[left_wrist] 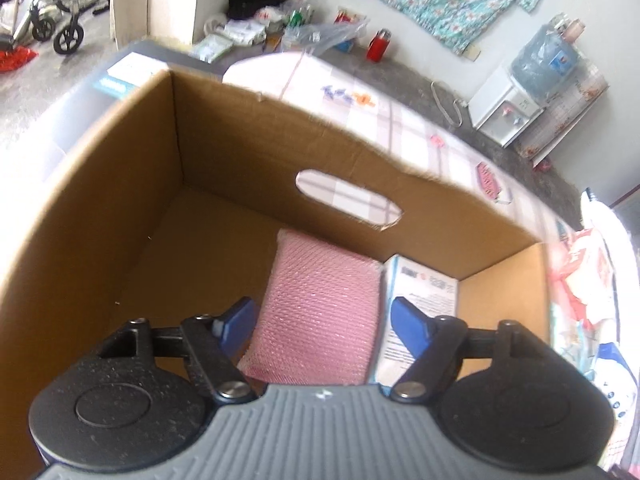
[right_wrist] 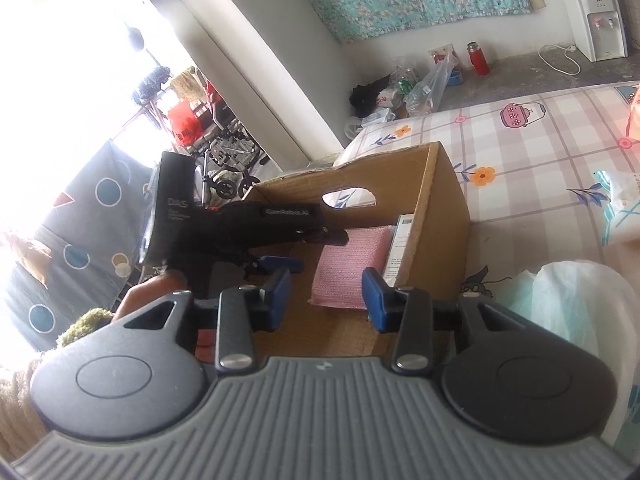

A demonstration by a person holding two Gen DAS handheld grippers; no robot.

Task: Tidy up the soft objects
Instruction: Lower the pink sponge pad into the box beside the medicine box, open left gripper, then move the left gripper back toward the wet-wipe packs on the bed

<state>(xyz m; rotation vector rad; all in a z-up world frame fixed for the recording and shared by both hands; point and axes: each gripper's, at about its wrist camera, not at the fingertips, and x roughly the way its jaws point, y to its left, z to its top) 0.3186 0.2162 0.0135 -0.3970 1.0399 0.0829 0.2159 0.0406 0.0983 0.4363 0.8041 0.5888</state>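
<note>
A pink mesh-covered sponge (left_wrist: 320, 312) lies flat on the floor of an open cardboard box (left_wrist: 100, 208), pressed against a white printed packet (left_wrist: 420, 308) by the right wall. My left gripper (left_wrist: 322, 320) hangs over the sponge with its blue pads (left_wrist: 404, 320) apart and off it. In the right wrist view the same sponge (right_wrist: 352, 268) and box (right_wrist: 444, 216) sit on the bed, and the left gripper (right_wrist: 308, 248) reaches in from the left. My right gripper (right_wrist: 326, 298) hovers at the box's near edge, open with nothing between its fingers.
The box stands on a bed with a checked cartoon sheet (right_wrist: 540, 152). A white plastic bag (right_wrist: 580, 300) lies right of the box, and a packet (right_wrist: 620, 208) lies further back. A hand (right_wrist: 160, 288) holds the left gripper. Clutter and a red flask (right_wrist: 478, 58) stand on the floor.
</note>
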